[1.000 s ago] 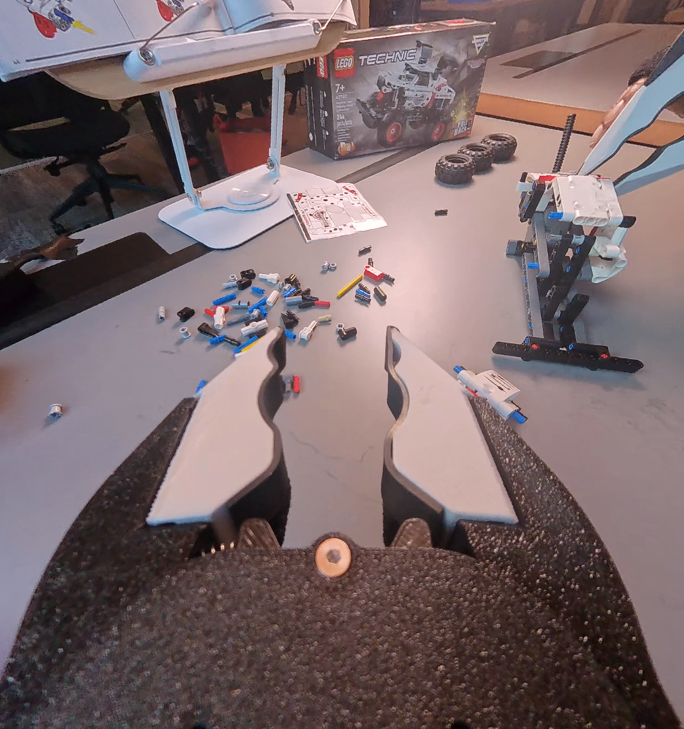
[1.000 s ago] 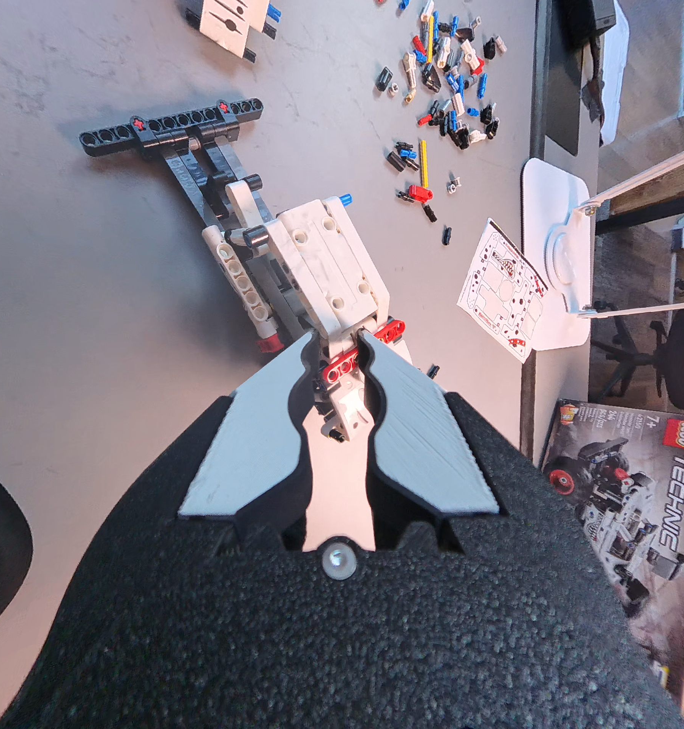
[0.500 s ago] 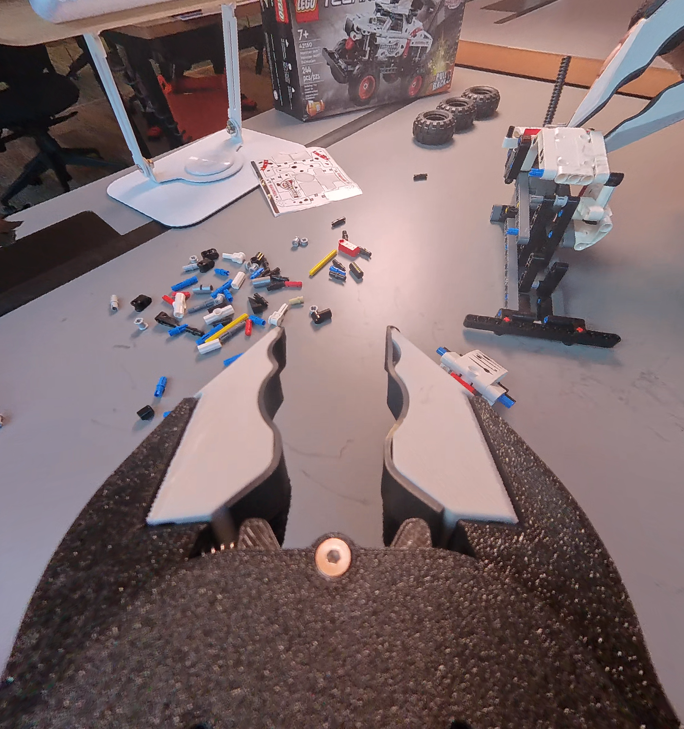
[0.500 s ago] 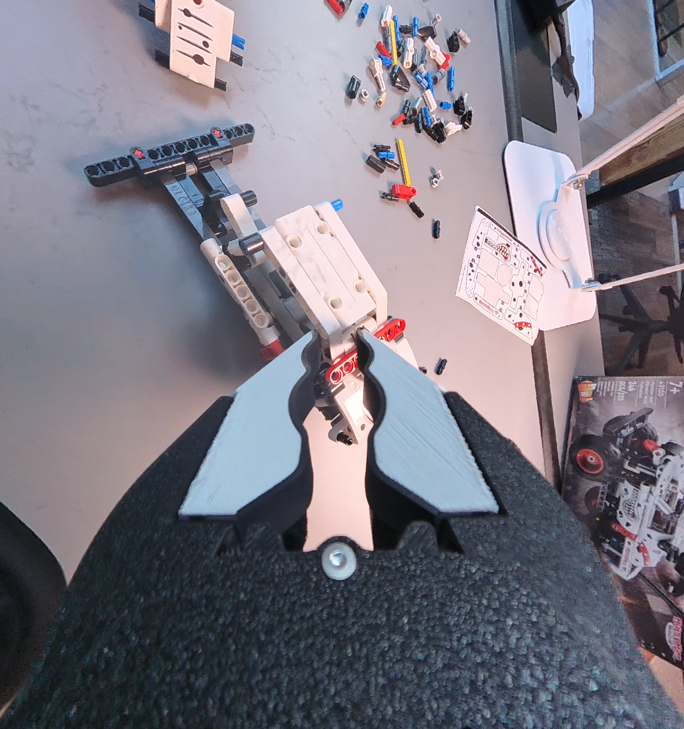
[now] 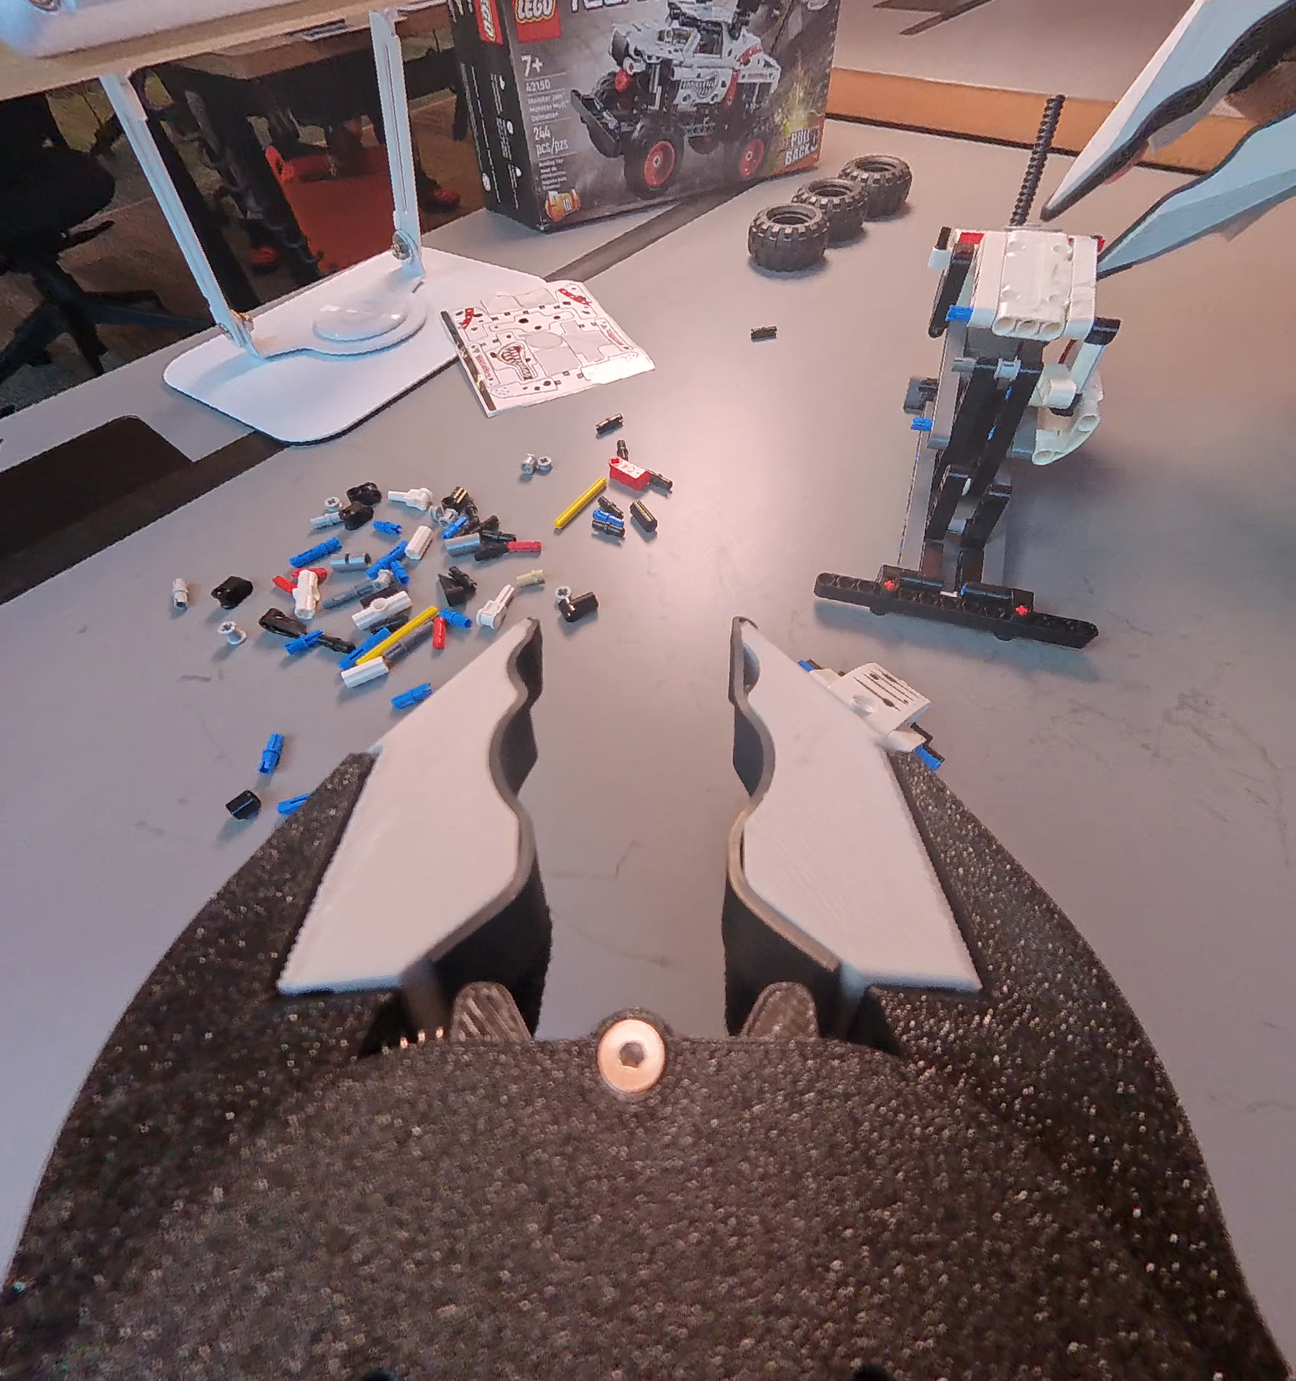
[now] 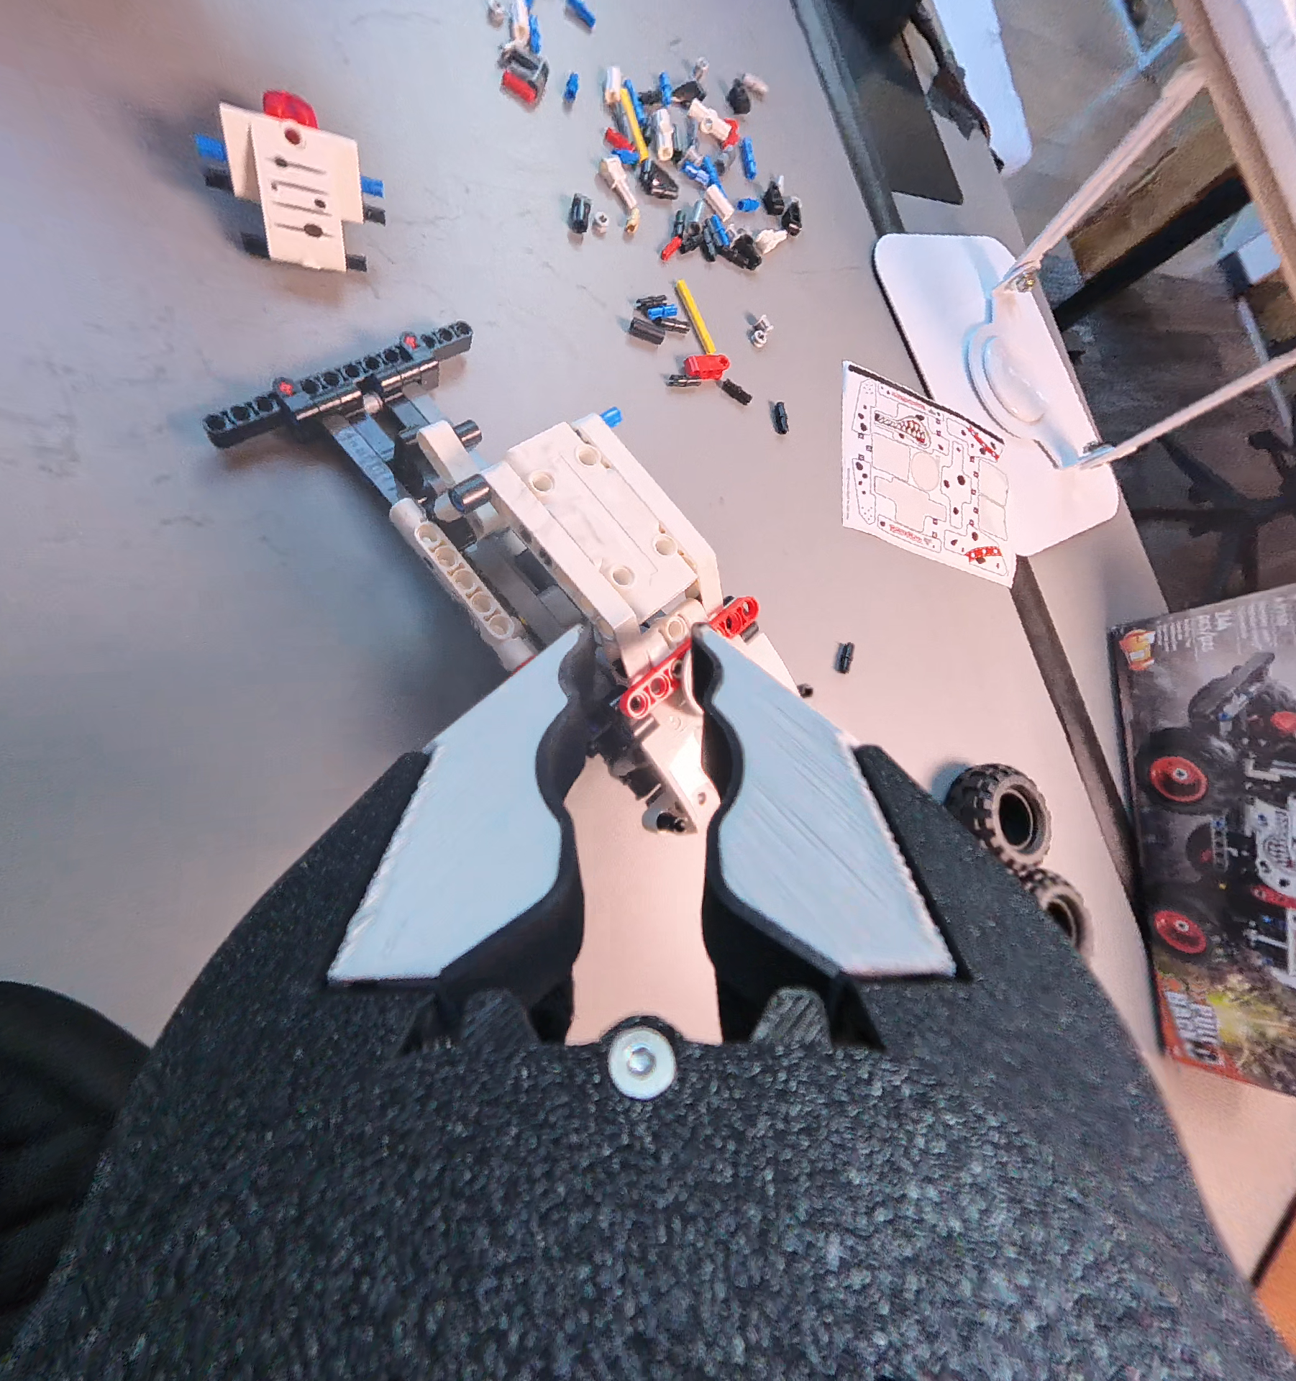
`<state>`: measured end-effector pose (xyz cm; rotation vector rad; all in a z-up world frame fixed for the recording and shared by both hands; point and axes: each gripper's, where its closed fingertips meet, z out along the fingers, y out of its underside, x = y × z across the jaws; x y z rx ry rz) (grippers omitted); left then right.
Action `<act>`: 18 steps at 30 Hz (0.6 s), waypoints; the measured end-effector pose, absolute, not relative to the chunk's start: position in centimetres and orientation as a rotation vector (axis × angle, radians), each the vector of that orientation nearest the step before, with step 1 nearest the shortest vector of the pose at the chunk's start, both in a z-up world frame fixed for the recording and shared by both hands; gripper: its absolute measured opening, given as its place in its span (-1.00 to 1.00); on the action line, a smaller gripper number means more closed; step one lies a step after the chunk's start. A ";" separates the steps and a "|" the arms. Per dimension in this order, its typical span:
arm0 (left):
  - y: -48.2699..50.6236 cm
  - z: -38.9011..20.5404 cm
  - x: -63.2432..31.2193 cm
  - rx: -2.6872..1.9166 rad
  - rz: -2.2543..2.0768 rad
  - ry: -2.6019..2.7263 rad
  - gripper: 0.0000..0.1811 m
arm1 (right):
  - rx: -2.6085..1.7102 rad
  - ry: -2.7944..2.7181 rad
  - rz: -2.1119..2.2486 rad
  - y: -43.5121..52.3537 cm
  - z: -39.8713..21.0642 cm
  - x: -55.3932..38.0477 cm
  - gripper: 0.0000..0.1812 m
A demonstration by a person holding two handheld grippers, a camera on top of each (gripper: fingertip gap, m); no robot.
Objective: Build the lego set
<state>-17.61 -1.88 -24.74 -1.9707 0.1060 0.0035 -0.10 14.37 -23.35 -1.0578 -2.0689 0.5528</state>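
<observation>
Left gripper: jaws spread wide, empty, hovering over bare table. Just beside its right finger lies a small white panel sub-build. Farther out, loose pins and axles lie scattered. Right gripper: jaws nearly closed, pinching the upper end of the chassis, which stands propped on its black cross-beam. Likely light and rigid, but press-fit joints may pop; grip on the solid frame, not the white panels.
</observation>
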 end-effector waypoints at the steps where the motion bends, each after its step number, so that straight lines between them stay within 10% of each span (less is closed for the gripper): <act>1: -1.9 -24.6 -17.6 -1.968 0.001 0.106 -0.45 | -1.084 -2.049 0.575 14.3 -23.2 0.1 -0.72; 18: -1.9 -24.1 -16.7 -1.959 -0.015 0.131 -0.45 | -1.047 -1.959 0.475 10.0 -26.1 0.5 -0.68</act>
